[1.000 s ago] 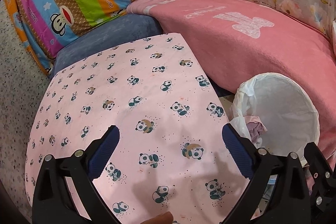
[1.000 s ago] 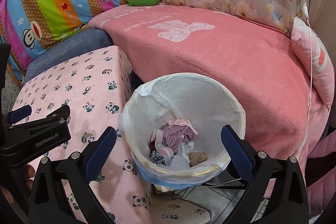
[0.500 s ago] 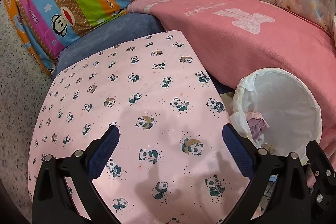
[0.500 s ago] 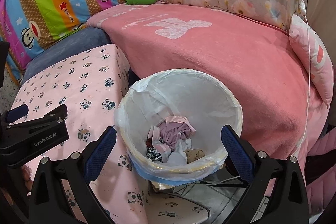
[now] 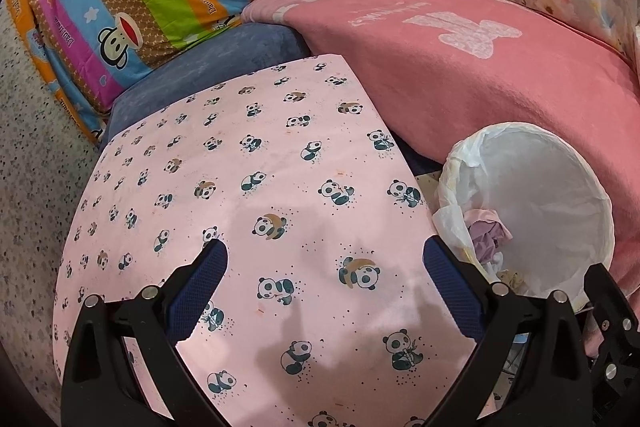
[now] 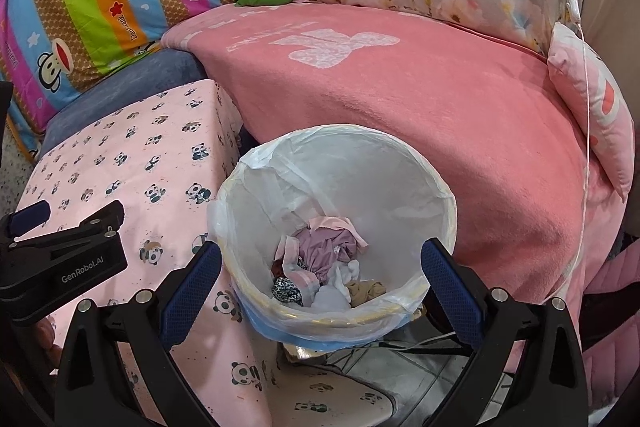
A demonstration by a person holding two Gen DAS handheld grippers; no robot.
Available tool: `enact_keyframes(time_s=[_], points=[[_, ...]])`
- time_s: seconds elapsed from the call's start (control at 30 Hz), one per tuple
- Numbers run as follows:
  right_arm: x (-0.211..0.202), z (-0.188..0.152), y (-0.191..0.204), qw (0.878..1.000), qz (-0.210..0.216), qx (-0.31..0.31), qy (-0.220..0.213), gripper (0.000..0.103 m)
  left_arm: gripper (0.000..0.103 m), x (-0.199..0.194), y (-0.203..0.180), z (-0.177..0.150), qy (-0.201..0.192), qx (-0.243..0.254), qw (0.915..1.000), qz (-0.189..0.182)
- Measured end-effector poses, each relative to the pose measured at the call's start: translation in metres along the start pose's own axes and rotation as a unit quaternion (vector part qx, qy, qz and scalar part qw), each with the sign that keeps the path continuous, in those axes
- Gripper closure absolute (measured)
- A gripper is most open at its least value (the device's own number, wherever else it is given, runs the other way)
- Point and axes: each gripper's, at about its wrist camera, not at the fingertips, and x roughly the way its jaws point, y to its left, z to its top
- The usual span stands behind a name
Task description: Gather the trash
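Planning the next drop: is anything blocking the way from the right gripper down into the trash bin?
Nothing visible does. The right gripper hangs open and empty over the trash bin, whose lined mouth is uncovered, with crumpled trash at the bottom.

Light: bright, even and soft in both views; source not visible.
Shadows: faint grey patches on the panda cloth (image 5: 248,163) near the left gripper (image 5: 324,259); darker under the bin (image 6: 336,227).
Glare: none; the bin liner is near white but keeps its folds.
Focus: sharp at centre, panda prints crisp; slight softening toward the rim.
Distortion: strong fisheye; the blanket (image 6: 400,107) edge bows, black vignette fills the corners.
Colour: saturated, pink cast.
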Motion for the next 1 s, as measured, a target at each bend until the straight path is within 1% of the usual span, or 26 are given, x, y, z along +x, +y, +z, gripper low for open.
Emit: enact_keyframes(time_s=[0.63, 1.0], points=[[-0.0022, -0.0042, -0.0049, 1.000, -0.002, 0.006, 0.001, 0.004, 0.009, -0.0012, -0.0041, -0.0022, 0.002, 0.003, 1.0000, -0.002], [-0.0025, -0.0054, -0.0063, 1.000, -0.002, 0.005, 0.002, 0.005, 0.009, 0.0012, -0.0055, -0.0058, 0.010, 0.008, 0.9998, -0.013]])
